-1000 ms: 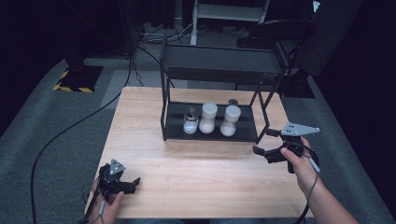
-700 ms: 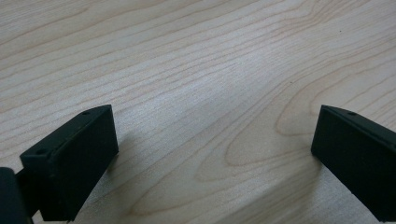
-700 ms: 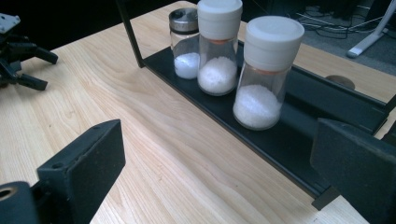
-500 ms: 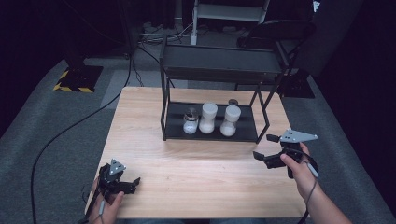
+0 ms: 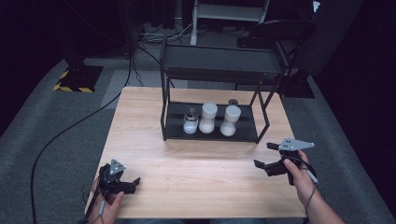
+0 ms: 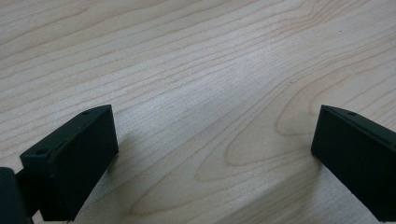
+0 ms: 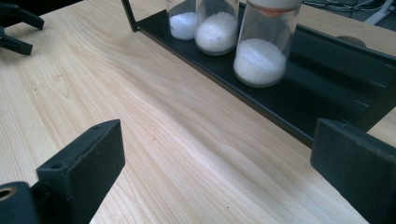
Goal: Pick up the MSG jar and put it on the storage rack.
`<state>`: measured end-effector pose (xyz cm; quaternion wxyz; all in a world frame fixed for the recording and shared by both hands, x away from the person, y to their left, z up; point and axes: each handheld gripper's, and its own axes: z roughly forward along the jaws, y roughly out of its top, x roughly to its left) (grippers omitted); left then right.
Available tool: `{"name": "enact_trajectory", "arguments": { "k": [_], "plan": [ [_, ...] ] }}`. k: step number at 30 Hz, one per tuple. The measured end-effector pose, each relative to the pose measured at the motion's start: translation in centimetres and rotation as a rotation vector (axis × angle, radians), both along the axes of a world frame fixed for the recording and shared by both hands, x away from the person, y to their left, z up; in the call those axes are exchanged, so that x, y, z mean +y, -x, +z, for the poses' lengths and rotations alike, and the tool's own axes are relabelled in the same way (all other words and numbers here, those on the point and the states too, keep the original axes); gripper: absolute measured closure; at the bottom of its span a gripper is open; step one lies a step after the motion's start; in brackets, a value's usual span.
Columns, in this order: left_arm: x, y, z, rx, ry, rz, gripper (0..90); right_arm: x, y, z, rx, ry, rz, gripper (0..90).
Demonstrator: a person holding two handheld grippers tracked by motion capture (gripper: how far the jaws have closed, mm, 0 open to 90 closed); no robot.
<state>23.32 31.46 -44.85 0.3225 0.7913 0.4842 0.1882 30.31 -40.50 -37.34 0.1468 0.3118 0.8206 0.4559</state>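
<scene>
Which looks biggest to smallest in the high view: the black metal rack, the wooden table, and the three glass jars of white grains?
1. Light wooden table.
2. Black metal rack.
3. The two white-capped glass jars, which look alike.
4. The short glass jar with a dark top.

Wooden table (image 5: 196,186); black rack (image 5: 212,133) on it.

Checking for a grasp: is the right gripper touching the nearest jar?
Apart. The right gripper view shows bare table between the open right gripper and the jar standing on the rack.
</scene>
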Motion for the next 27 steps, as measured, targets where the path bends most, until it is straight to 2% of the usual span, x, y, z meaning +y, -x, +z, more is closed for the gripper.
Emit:
{"name": "enact_trajectory", "arguments": {
  "k": [27],
  "plan": [
    [0.0, 0.0, 0.0, 0.0, 0.0, 0.0, 0.5, -0.8, 1.2, -3.1, 0.058, 0.012, -0.024, 3.0]
  ]
}}
